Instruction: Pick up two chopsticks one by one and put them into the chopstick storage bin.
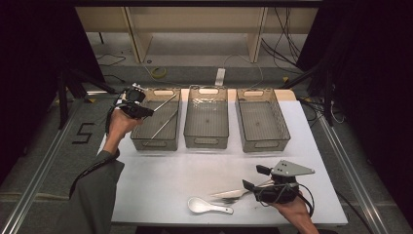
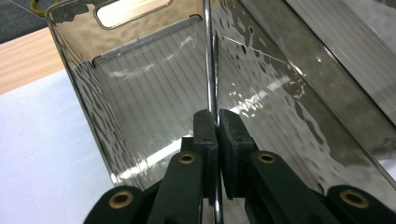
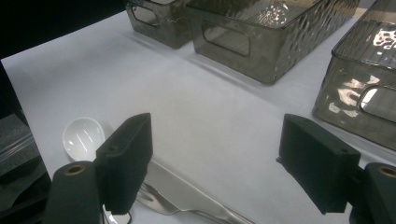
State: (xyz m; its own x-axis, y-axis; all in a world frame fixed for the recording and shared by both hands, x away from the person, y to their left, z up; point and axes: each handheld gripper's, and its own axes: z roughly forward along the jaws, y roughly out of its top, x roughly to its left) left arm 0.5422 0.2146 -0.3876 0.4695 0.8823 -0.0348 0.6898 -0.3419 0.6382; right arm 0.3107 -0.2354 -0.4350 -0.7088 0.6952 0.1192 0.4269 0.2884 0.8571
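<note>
My left gripper (image 1: pixel 140 111) is over the near-left part of the left bin (image 1: pixel 155 145), shut on a thin metal rod (image 1: pixel 165 102) that slants toward the bin's far side. In the left gripper view the rod (image 2: pixel 208 56) runs up from between the pressed-together pads (image 2: pixel 205 135) into the smoky bin (image 2: pixel 140 93). A second rod (image 1: pixel 164 124) lies inside the same bin. My right gripper (image 1: pixel 254 177) stands open at the front right, just above a knife and fork (image 1: pixel 233 194). A white spoon (image 1: pixel 208 206) lies beside them. My right gripper (image 3: pixel 222 161) has nothing between its jaws; the knife (image 3: pixel 187 191) and spoon (image 3: pixel 84 135) lie below.
A middle bin (image 1: pixel 206 141) and a right bin (image 1: pixel 265 145) stand in a row with the left one across the back of the white table (image 1: pixel 170 170). A person's forearms come in from the bottom. Cables and a shelf frame lie beyond the table.
</note>
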